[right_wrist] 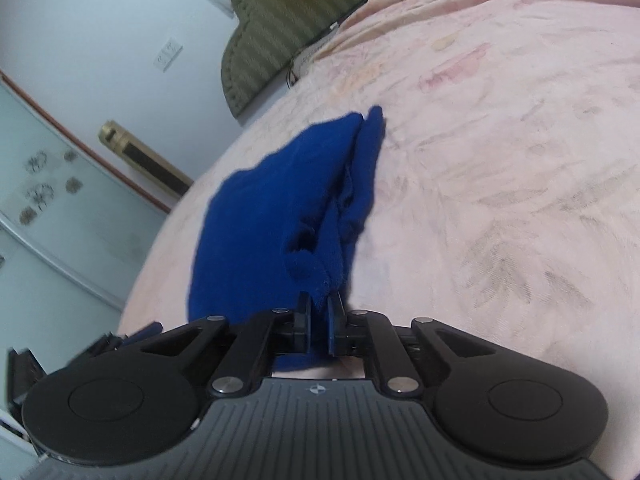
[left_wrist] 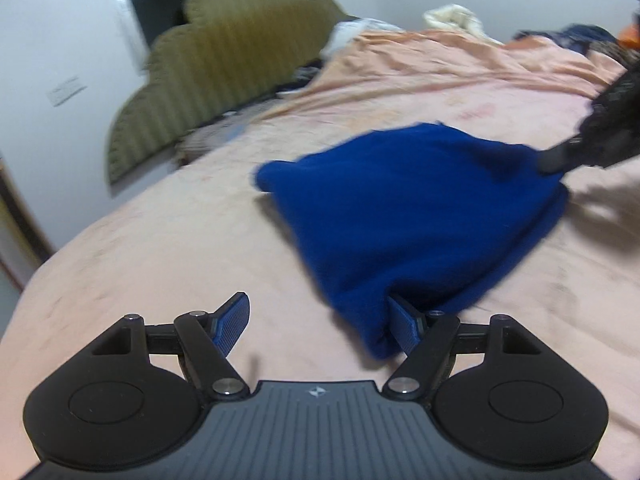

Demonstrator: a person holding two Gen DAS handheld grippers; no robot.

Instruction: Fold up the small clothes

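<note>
While the blue garment [left_wrist: 416,216] lay bunched on the pink bedspread [left_wrist: 160,248], the left gripper [left_wrist: 320,322] stood wide apart at its near edge. Its left finger [left_wrist: 232,320] was clear of the cloth over bare bedspread; its right finger [left_wrist: 406,330] was partly covered by the garment's near fold, with no pad pressing on it. To the right, at the garment's far corner, the right gripper [left_wrist: 560,156] reached the cloth. From the right wrist view, the right gripper [right_wrist: 319,330] was nearly closed, its pads clamped on a gathered edge of the blue garment [right_wrist: 272,216], which ran away from the jaws across the bedspread [right_wrist: 500,200]. An olive headboard [left_wrist: 224,64] stood against the white wall [left_wrist: 60,40] at the left.
</note>
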